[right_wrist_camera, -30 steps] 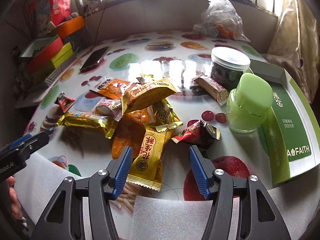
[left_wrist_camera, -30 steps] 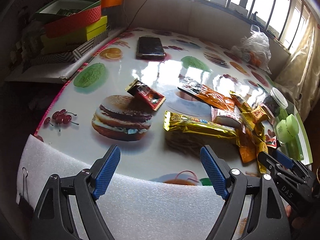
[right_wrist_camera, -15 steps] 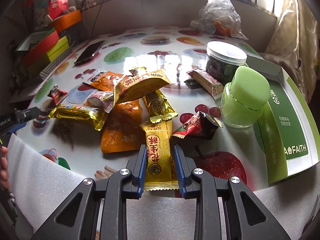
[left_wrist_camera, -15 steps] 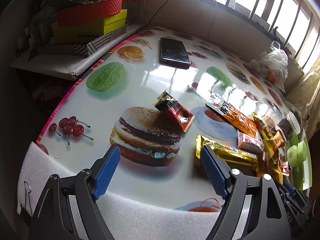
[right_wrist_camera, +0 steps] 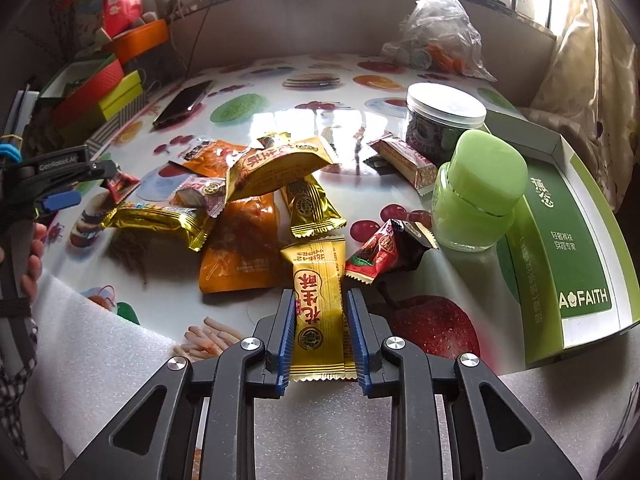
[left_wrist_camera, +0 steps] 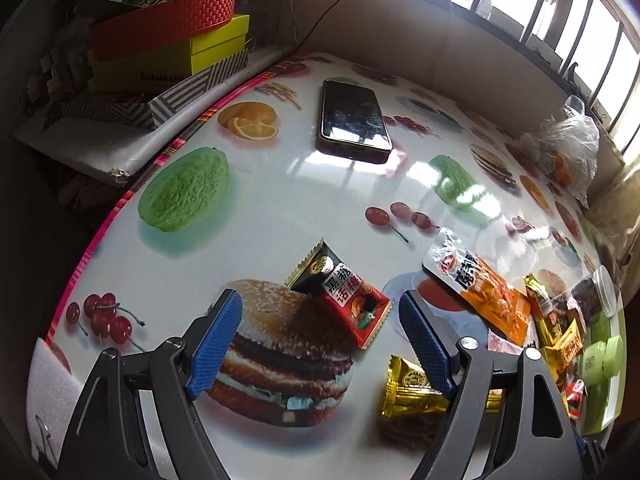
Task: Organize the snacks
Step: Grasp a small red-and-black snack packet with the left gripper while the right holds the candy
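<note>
My left gripper (left_wrist_camera: 320,320) is open, its blue pads either side of a small black-and-red snack packet (left_wrist_camera: 340,292) lying on the printed burger; the packet sits just ahead of the fingertips. My right gripper (right_wrist_camera: 320,312) is shut on a yellow peanut-candy packet (right_wrist_camera: 320,304), pads pressed on both long edges. A pile of snacks lies ahead of it: a gold bar (right_wrist_camera: 156,220), orange packets (right_wrist_camera: 240,252), a puffed yellow packet (right_wrist_camera: 276,168), a red packet (right_wrist_camera: 384,252). The left gripper also shows in the right wrist view (right_wrist_camera: 60,188).
A phone (left_wrist_camera: 354,122) lies far on the table. Stacked boxes (left_wrist_camera: 168,52) stand off the left edge. A green jar (right_wrist_camera: 480,196), a dark lidded jar (right_wrist_camera: 444,120) and a green-white box (right_wrist_camera: 560,248) stand right. A plastic bag (right_wrist_camera: 436,36) sits at the back.
My left gripper moved left and forward, from the gold bar to the black-and-red packet. My right gripper closed on the yellow packet.
</note>
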Demonstrator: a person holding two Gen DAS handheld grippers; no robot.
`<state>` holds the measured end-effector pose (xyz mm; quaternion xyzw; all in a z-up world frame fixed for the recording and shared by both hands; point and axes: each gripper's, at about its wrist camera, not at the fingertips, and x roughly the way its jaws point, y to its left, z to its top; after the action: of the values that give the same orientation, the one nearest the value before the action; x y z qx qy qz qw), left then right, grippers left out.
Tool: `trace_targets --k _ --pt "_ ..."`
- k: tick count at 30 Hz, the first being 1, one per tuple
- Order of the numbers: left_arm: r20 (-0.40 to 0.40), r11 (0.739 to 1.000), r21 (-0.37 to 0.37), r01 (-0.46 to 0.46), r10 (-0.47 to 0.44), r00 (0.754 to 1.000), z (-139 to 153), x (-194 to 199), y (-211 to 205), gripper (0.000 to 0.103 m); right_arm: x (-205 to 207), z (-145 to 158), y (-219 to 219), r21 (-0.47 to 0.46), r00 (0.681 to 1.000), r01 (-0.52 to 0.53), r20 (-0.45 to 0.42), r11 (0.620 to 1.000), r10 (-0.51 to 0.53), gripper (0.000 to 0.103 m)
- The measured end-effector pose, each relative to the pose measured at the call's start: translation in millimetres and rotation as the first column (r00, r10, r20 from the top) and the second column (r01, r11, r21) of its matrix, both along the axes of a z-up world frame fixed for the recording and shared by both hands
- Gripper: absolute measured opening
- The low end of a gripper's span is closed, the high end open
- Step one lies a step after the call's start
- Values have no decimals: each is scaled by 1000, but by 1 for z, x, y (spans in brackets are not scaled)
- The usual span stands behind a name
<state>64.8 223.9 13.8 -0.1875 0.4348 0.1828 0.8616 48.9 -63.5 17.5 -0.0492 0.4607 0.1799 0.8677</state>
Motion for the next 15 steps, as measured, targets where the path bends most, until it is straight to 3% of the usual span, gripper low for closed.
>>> trace_targets --k 7,8,12,15 --pt "-62 999 36 -4 6 998 -11 19 -1 69 1 -1 1 3 1000 -1 -4 1000 1 24" --pt "-63 999 36 -8 11 998 -11 20 -1 62 2 -1 1 5 1000 -1 -5 1000 1 24" --pt "-67 999 53 -12 16 998 -11 24 -4 57 3 -2 1 8 1000 -5 -5 1000 5 24" --pt "-71 998 67 -1 6 997 -11 27 -6 45 3 -2 1 10 1000 -5 -5 1000 5 24"
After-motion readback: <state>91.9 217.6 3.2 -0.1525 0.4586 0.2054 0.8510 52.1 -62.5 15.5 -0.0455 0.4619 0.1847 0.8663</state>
